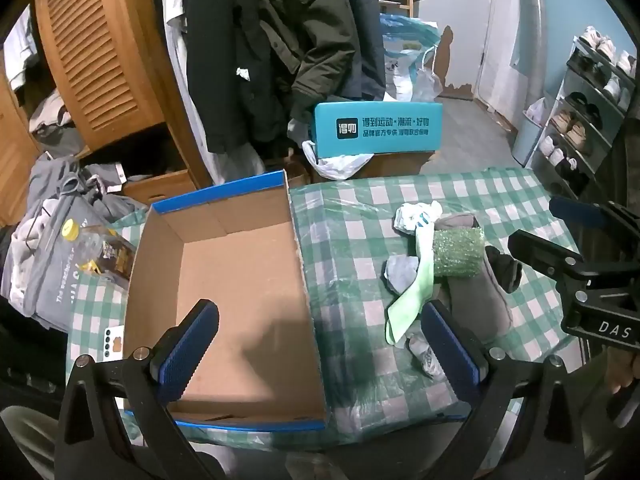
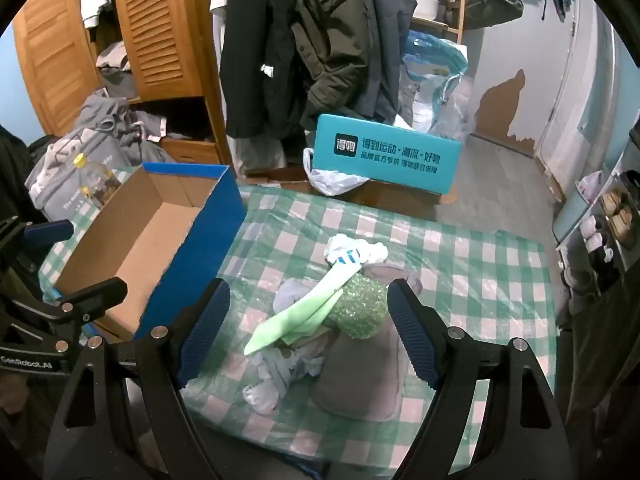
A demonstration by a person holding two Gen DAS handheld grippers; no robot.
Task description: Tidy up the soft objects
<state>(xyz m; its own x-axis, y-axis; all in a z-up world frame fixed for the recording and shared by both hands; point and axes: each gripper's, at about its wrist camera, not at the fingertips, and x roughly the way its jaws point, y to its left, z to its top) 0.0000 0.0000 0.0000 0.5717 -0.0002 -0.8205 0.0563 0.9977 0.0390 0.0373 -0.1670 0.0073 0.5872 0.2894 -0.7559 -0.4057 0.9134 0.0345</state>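
Note:
A heap of soft things lies on the green checked tablecloth (image 2: 480,280): a sparkly green roll (image 2: 362,308), a pale green sock (image 2: 296,320), a white striped sock (image 2: 352,254), grey socks (image 2: 280,376) and a grey pouch (image 2: 364,372). The heap also shows in the left wrist view, with the green roll (image 1: 458,254) in it. An open, empty cardboard box with blue sides (image 1: 232,292) stands left of the heap. My left gripper (image 1: 320,344) is open above the box's right wall. My right gripper (image 2: 308,332) is open just above the heap, empty.
A clear bottle with a yellow cap (image 1: 92,248) lies left of the box beside grey clothes (image 1: 52,264). A teal box (image 2: 384,156), hanging coats (image 2: 320,40) and a wooden wardrobe (image 2: 160,28) stand behind the table. A shoe rack (image 1: 580,120) is at the right.

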